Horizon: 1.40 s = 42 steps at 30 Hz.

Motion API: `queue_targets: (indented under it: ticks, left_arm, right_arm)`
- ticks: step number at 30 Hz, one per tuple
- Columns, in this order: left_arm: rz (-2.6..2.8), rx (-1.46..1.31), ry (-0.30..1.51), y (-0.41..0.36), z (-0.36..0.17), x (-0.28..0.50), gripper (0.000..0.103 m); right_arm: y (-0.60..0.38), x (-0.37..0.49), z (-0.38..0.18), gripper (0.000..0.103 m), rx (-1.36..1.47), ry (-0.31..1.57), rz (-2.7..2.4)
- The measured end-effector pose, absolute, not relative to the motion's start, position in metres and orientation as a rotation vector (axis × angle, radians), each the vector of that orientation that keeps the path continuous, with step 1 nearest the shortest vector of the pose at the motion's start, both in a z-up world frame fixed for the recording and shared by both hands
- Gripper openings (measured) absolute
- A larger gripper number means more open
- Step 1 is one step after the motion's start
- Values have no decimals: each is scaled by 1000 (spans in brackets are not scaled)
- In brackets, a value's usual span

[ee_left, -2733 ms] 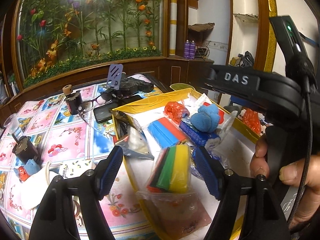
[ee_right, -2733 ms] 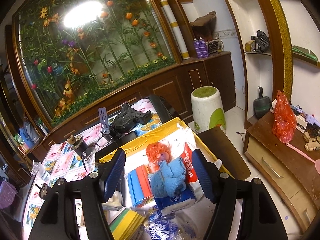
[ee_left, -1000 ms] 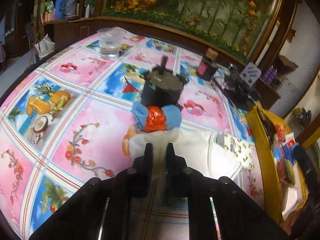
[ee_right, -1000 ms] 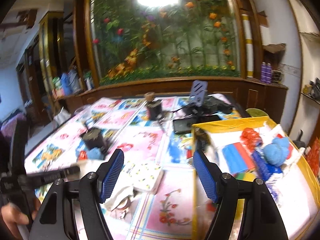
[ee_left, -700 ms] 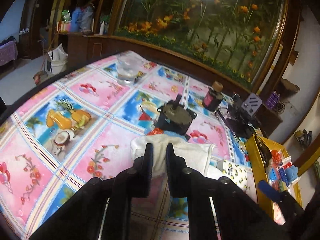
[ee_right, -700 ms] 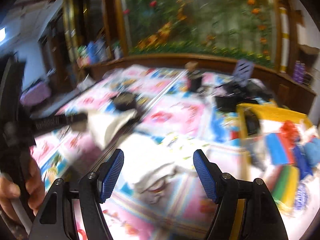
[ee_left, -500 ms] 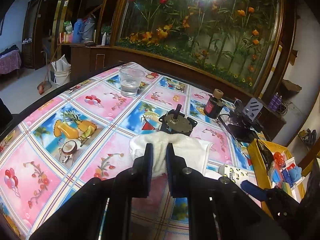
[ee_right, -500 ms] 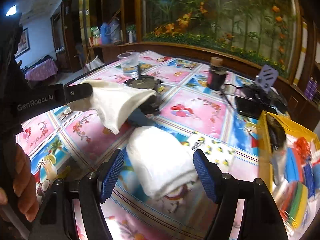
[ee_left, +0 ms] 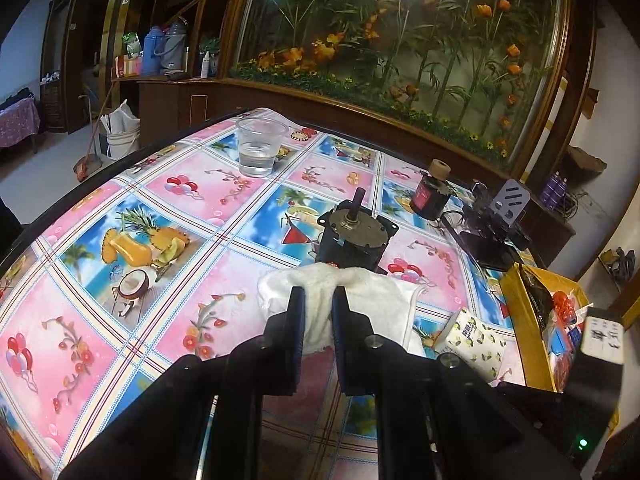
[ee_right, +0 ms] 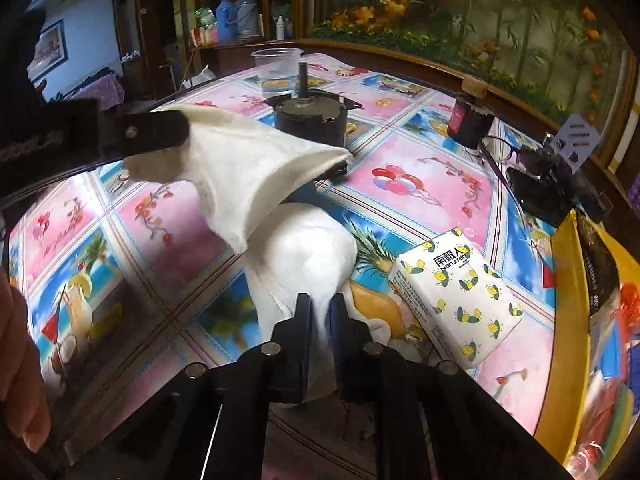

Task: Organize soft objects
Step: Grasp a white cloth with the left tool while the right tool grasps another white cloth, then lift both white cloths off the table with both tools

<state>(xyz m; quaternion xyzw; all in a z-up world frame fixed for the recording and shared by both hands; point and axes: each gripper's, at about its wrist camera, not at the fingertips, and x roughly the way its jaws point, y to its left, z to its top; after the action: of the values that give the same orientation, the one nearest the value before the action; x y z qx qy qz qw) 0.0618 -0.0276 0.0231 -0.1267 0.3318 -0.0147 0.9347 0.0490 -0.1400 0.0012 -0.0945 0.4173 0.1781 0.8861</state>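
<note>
Left wrist view: left gripper point(ee_left: 318, 300) clamped narrow on a white towel point(ee_left: 360, 292), lifted above the patterned bench point(ee_left: 120, 216). Dark motor point(ee_left: 352, 240) just beyond at 12 o'clock, plastic cup point(ee_left: 260, 146) farther at 11, tissue pack point(ee_left: 472, 340) at 3, yellow box point(ee_left: 520, 320) past it.

Right wrist view: right gripper point(ee_right: 319, 312) pinched tight on a second white cloth point(ee_right: 308, 256) lying on the bench. Towel hanging from the left gripper point(ee_right: 160, 134) at 10 o'clock. Tissue pack at 3.
</note>
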Motion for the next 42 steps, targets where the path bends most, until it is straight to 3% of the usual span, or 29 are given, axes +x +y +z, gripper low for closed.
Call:
queue_targets:
  ticks: [8,17,18,20,21,22,23,39,41,42]
  left_arm:
    - [-82,-234,712,-38,19,65,12]
    - [-220,-92,842,-80,-2,69,13]
    - [-216,-86,845,-80,-4,69,15]
    - [-209,-83,847,-80,-4,69,29]
    - [-208,-86,848,-80,-5,69,45]
    - [-204,-89,846,-80,-5,69,53]
    - [-201,-88,842,-80,-5,69,56]
    - [-170,52,904,-106,-26,79,57]
    - [-146,88,898,-109,-29,79,52]
    - [-127,109,890,-110,-30,78,42]
  right_arm:
    - [-194,20,31,5,11,827,371]
    - [-218,17,17,6,54,910,321]
    - [-217,15,20,9,44,897,324]
    - [-215,12,24,23,25,874,316]
    - [-214,11,26,40,10,864,302]
    - [-213,10,27,50,-3,854,291]
    - [-213,9,28,51,-14,843,285]
    - [-197,16,1,51,-93,931,287]
    - [-198,16,-2,47,-94,935,278]
    - [-199,16,-2,35,-90,932,280]
